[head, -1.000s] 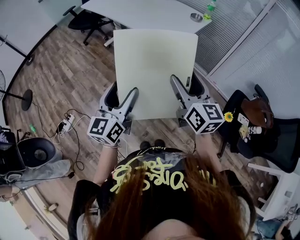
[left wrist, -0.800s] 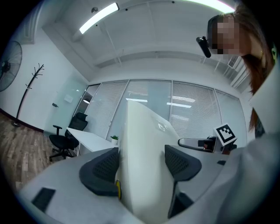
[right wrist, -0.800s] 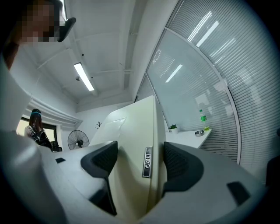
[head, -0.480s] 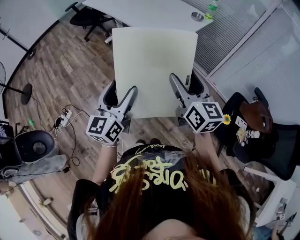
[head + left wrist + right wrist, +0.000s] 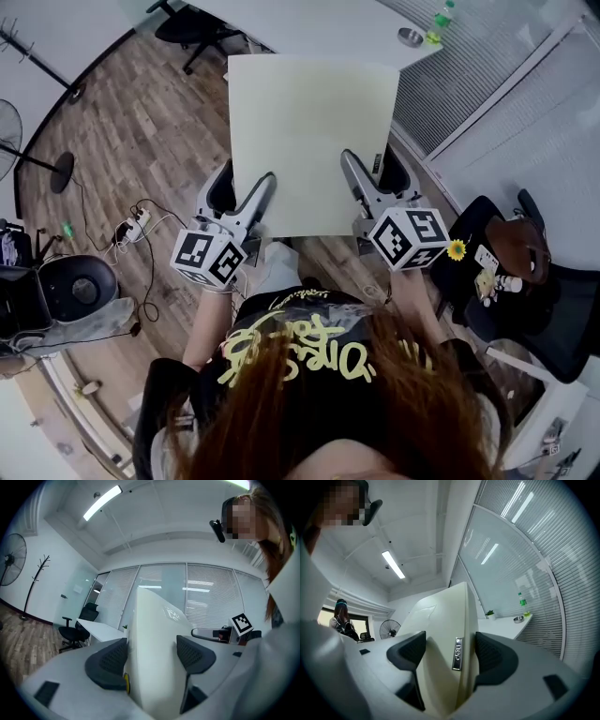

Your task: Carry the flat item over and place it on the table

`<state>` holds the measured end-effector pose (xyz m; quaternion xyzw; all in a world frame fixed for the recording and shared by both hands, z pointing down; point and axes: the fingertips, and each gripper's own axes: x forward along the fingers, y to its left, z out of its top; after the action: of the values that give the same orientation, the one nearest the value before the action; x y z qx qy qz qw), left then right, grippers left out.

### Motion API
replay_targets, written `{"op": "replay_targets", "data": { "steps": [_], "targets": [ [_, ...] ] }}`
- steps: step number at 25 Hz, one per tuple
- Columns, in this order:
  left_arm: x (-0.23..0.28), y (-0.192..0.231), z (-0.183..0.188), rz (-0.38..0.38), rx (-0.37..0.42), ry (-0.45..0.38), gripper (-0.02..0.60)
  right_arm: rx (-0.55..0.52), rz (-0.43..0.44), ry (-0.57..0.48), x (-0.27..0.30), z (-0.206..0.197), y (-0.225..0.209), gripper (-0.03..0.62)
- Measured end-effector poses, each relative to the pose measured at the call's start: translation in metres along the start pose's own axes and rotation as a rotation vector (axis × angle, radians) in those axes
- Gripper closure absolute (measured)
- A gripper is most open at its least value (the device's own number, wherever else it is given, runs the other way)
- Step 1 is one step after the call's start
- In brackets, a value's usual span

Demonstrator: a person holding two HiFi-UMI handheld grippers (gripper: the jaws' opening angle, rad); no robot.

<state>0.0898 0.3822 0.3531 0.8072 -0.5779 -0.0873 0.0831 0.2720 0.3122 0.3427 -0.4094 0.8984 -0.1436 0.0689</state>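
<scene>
A pale cream flat board (image 5: 309, 136) is held level in the air over the wooden floor. My left gripper (image 5: 246, 192) is shut on the board's near left edge and my right gripper (image 5: 367, 178) on its near right edge. In the left gripper view the board (image 5: 154, 653) stands edge-on between the two dark pads (image 5: 108, 658). The right gripper view shows the same board (image 5: 445, 639) clamped between the pads (image 5: 492, 656), with a small metal tag on its edge. The white table (image 5: 309, 28) lies just beyond the board's far edge.
A metal bowl (image 5: 410, 37) and a green bottle (image 5: 437, 26) stand at the table's right end. Black office chairs (image 5: 192, 23) sit at the far left. A chair with bags (image 5: 520, 272) is to the right, a fan stand (image 5: 56, 173) and cables (image 5: 141, 234) to the left.
The person has stepped forward with the board. The table, the floor and the chairs have shifted nearer and lower in the head view. Both grips are unchanged.
</scene>
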Motion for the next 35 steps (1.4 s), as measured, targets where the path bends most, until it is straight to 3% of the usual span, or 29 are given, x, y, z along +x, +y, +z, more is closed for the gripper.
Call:
{"op": "replay_targets", "data": {
  "steps": [14, 35],
  "targets": [
    [0.071, 0.038, 0.012, -0.068, 0.023, -0.010, 0.250, -0.009, -0.048, -0.033, 0.060, 0.014, -0.034, 0.272],
    [0.228, 0.171, 0.045, -0.159, 0.026, 0.015, 0.252, -0.009, -0.144, -0.062, 0.241, 0.038, -0.086, 0.272]
  ]
}}
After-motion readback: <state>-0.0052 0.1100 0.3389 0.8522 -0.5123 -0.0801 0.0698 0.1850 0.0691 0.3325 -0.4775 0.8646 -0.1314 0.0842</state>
